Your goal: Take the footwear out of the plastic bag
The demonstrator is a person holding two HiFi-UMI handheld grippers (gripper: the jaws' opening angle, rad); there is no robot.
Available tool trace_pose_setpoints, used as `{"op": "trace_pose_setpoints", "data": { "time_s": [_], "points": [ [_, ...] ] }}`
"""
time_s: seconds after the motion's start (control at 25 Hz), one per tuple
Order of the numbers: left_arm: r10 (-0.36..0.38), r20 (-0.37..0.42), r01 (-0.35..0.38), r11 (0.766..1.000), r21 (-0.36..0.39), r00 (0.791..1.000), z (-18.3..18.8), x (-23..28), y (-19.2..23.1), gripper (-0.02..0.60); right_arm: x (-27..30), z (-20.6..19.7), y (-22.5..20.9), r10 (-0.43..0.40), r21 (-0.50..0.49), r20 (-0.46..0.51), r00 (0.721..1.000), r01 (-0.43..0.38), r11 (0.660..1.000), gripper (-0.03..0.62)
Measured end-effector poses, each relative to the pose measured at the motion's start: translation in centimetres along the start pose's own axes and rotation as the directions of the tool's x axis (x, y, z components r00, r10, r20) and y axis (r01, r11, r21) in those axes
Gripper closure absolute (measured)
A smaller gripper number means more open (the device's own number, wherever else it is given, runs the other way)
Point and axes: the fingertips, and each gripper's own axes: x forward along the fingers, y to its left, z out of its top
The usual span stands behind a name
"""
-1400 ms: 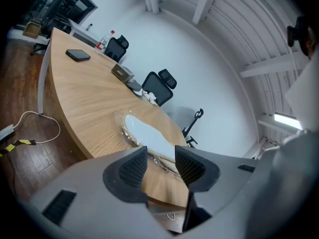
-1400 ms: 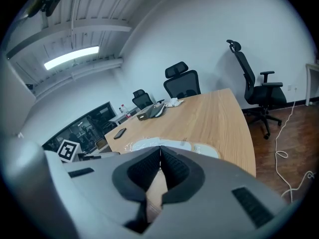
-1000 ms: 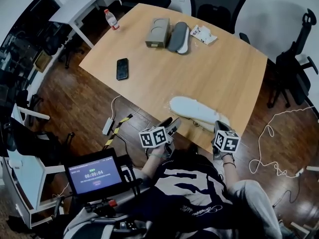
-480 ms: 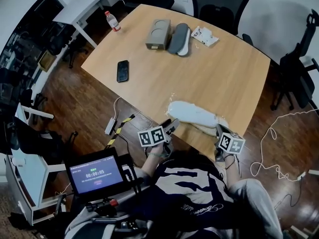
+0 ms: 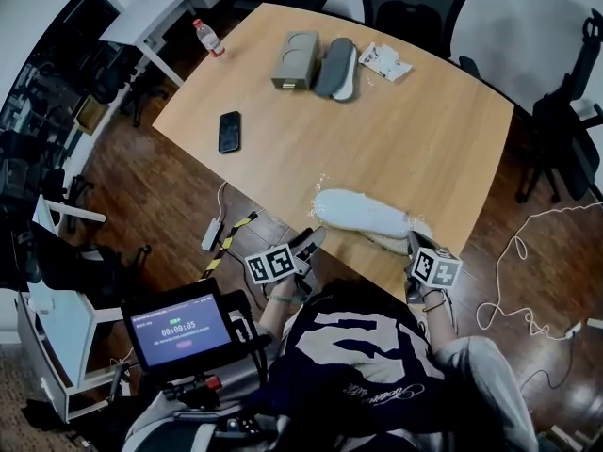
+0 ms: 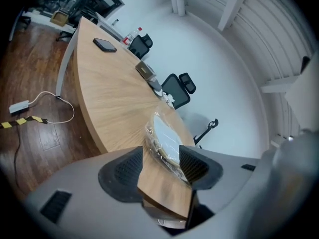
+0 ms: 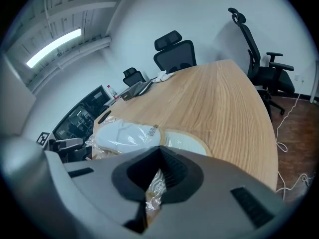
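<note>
White footwear in a clear plastic bag lies at the near edge of the wooden table. My left gripper stands open at the table's edge, just left of the bag. In the left gripper view the bag and the table edge show between the parted fingers of my left gripper, and nothing is gripped. My right gripper is at the bag's right end. The right gripper view shows my right gripper shut on a crinkled fold of the plastic, with the white footwear just beyond.
Farther along the table lie a black phone, a grey box, a grey sole, a white packet and a bottle. Office chairs ring the far side. A screen with a timer stands at lower left; cables lie on the floor.
The left gripper's marker cube has shifted a little left and rolled. The right gripper has sunk slightly at the bag's end and stays shut on the plastic.
</note>
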Motion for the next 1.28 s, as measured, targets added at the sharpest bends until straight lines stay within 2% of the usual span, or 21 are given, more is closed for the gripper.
{"op": "trace_pose_setpoints", "data": {
  "time_s": [0.16, 0.24, 0.4, 0.56, 0.64, 0.76, 0.84, 0.88, 0.92, 1.04, 1.12, 1.28],
  "points": [
    [0.043, 0.018, -0.044, 0.997, 0.06, 0.999, 2.2, 1.6, 1.1, 0.362, 0.3, -0.1, 0.1, 0.017, -0.007, -0.011, 1.0, -0.018, 1.0, 0.599],
    [0.06, 0.003, -0.06, 0.995, 0.083, 0.998, 3.0, 2.6, 1.6, 0.323, 0.4, 0.0, 0.0, 0.027, -0.007, -0.021, 0.999, -0.027, 1.0, 0.599],
    [0.055, -0.05, -0.051, 0.995, 0.08, 0.997, 3.1, 4.1, 1.8, 0.321, 0.1, 0.0, 0.2, 0.043, -0.017, -0.035, 0.998, -0.043, 0.999, 0.599],
    [0.059, -0.067, -0.052, 0.994, 0.097, 0.996, 3.0, 4.5, 1.4, 0.321, 0.0, 0.0, 0.2, 0.056, -0.033, -0.046, 0.997, -0.057, 0.998, 0.599],
    [0.02, -0.066, -0.014, 0.996, 0.086, 0.998, 3.0, 4.9, 0.6, 0.322, 0.1, 0.0, 0.1, 0.06, -0.032, -0.049, 0.997, -0.062, 0.998, 0.599],
    [-0.095, -0.019, 0.094, 0.995, -0.046, 0.995, 3.3, 5.8, -0.9, 0.322, 0.1, -0.1, 0.0, 0.069, -0.032, -0.052, 0.996, -0.071, 0.997, 0.599],
    [-0.16, 0.03, 0.163, 0.975, -0.151, 0.987, 3.5, 6.4, -1.6, 0.324, 0.2, -0.1, 0.0, 0.072, -0.034, -0.053, 0.996, -0.074, 0.997, 0.599],
    [-0.184, 0.053, 0.191, 0.964, -0.187, 0.981, 3.6, 6.6, -1.8, 0.34, 0.2, -0.1, 0.0, 0.073, -0.034, -0.054, 0.996, -0.075, 0.997, 0.599],
    [-0.199, 0.073, 0.21, 0.956, -0.206, 0.977, 3.6, 6.7, -2.0, 0.408, 0.2, 0.0, 0.0, 0.074, -0.033, -0.054, 0.996, -0.076, 0.997, 0.599],
    [-0.172, 0.099, 0.189, 0.961, -0.203, 0.98, 3.5, 6.8, -1.8, 0.48, 0.0, 0.1, 0.2, 0.093, -0.021, -0.042, 0.995, -0.094, 0.995, 0.599],
    [-0.155, 0.11, 0.177, 0.957, -0.228, 0.982, 3.3, 6.9, -1.3, 0.509, -0.4, 0.3, 0.0, 0.116, 0.003, -0.027, 0.993, -0.116, 0.993, 0.599],
    [-0.163, 0.185, 0.224, 0.897, -0.381, 0.969, 3.1, 6.8, -0.3, 0.522, -2.4, 1.1, -1.8, 0.133, 0.041, 0.021, 0.991, -0.134, 0.99, 0.599]
  ]
}}
